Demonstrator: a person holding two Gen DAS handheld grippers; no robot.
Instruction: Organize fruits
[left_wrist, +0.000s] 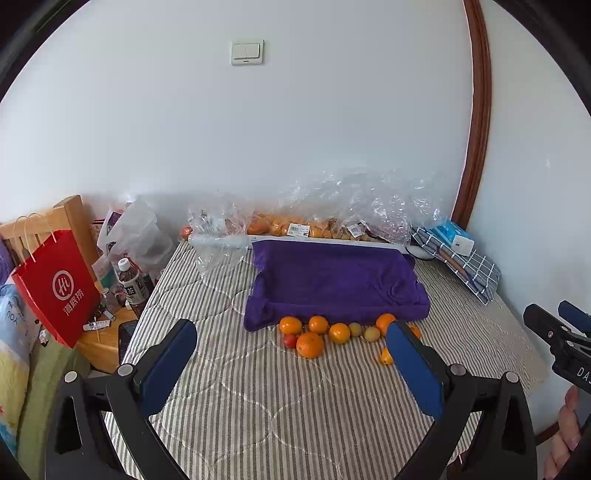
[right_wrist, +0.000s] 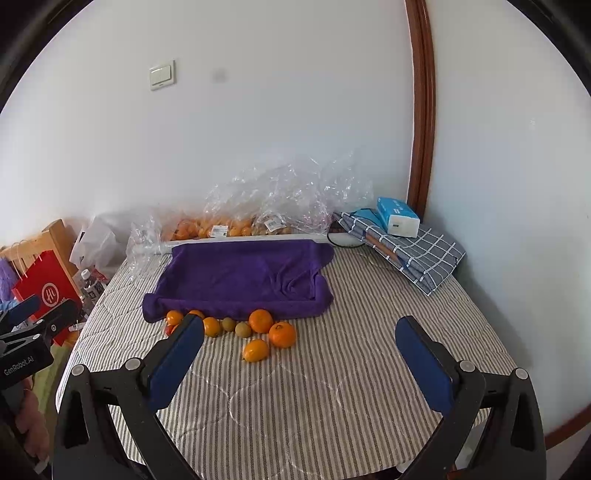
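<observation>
**None of the loose fruit is sorted yet**

Roughly ten loose fruits lie in a cluster on the striped quilt (left_wrist: 258, 398), just beside the near edge of the purple towel-lined tray (left_wrist: 332, 277). The tray holds no fruit. Most of the cluster is oranges, the largest orange (left_wrist: 310, 345) sitting nearest the viewer on the left side, with a small red fruit (left_wrist: 290, 340) touching it. Two dull yellow-green fruits (right_wrist: 236, 327) sit in the middle of the row, and one small orange (right_wrist: 255, 350) lies apart on the near side.

The left gripper (left_wrist: 291, 373) hangs over the quilt, well short of the fruit, its blue-padded jaws spread wide and holding nothing. The right gripper (right_wrist: 299, 369) is likewise spread wide and bare, near the quilt's right side.

Against the far wall, clear plastic bags (left_wrist: 332, 206) hold more oranges, and whether these belong to the job cannot be told. A red paper bag (left_wrist: 55, 288) stands off the left edge.

By this layout, the organizing has not begun: every loose fruit remains to be picked up and placed, presumably into the tray.
</observation>
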